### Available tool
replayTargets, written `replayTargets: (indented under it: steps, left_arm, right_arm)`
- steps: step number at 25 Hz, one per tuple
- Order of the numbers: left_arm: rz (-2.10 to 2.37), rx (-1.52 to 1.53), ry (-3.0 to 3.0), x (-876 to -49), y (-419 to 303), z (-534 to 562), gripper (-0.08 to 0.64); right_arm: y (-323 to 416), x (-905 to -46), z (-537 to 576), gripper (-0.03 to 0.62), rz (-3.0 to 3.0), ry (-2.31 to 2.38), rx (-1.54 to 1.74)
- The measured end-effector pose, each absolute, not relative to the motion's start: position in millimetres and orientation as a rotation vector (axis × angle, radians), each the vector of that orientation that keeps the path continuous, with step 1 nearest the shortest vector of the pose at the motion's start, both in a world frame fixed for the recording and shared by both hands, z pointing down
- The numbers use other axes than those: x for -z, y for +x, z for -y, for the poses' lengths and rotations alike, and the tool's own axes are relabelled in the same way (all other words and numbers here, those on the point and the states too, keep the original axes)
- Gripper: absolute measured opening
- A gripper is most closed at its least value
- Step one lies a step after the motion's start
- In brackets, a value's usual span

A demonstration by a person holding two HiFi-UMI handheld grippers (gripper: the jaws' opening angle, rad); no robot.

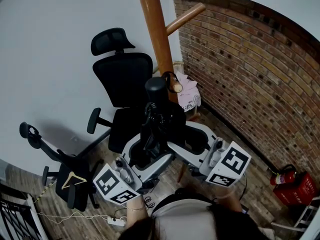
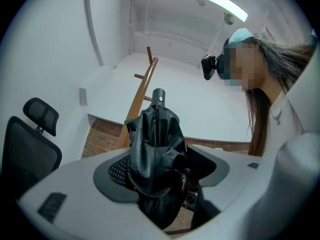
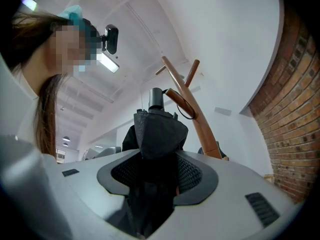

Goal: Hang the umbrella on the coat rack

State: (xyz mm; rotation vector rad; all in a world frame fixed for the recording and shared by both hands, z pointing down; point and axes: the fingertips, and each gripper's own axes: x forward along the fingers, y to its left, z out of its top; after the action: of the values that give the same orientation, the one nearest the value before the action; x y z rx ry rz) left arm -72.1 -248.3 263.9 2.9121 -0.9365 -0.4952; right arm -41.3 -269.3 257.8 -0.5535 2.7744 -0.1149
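Two grippers carry one folded black umbrella (image 1: 159,121) between them, and I read it as upright, handle end uppermost, directly in front of the wooden coat rack (image 1: 152,29). In the left gripper view the umbrella's (image 2: 152,154) bunched fabric fills the gap between the jaws, which are clamped on its lower part. In the right gripper view the umbrella (image 3: 157,129) sits the same way, with the jaws closed on the canopy from the opposite side. In the head view the left gripper (image 1: 144,156) reaches in from the lower left and the right gripper (image 1: 192,139) from the lower right, so the two meet on the bundle. A thin black strap loop (image 3: 187,108) at the handle end appears to pass round a lower peg (image 3: 180,100) of the rack; in the head view the same strap loop (image 1: 169,76) shows just beside that peg's tip (image 1: 175,87). A longer upper peg (image 1: 185,18) slants toward the brick wall (image 1: 250,74). Behind the umbrella stands a black office chair (image 1: 125,79) against the white wall (image 1: 45,59). A pale cloth (image 1: 189,93) lies at the foot of the rack. A red fire extinguisher (image 1: 284,176) sits on the floor by the brick wall, well apart from the rack.
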Motion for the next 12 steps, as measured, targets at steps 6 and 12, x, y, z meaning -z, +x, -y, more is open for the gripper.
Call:
replayTargets:
  steps: [6, 12]
  left_arm:
    - [0.939, 0.467, 2.856, -282.6, -77.7, 257.0, 0.314]
    - [0.936, 0.430, 2.768, -312.8, -85.1, 266.2, 0.314]
  right_arm:
    - [-47.2, -277.1, 278.1, 0.210, -2.791, -0.571, 0.194]
    - [-55.0, -307.4, 286.9, 0.210, -2.815, -0.591, 0.310]
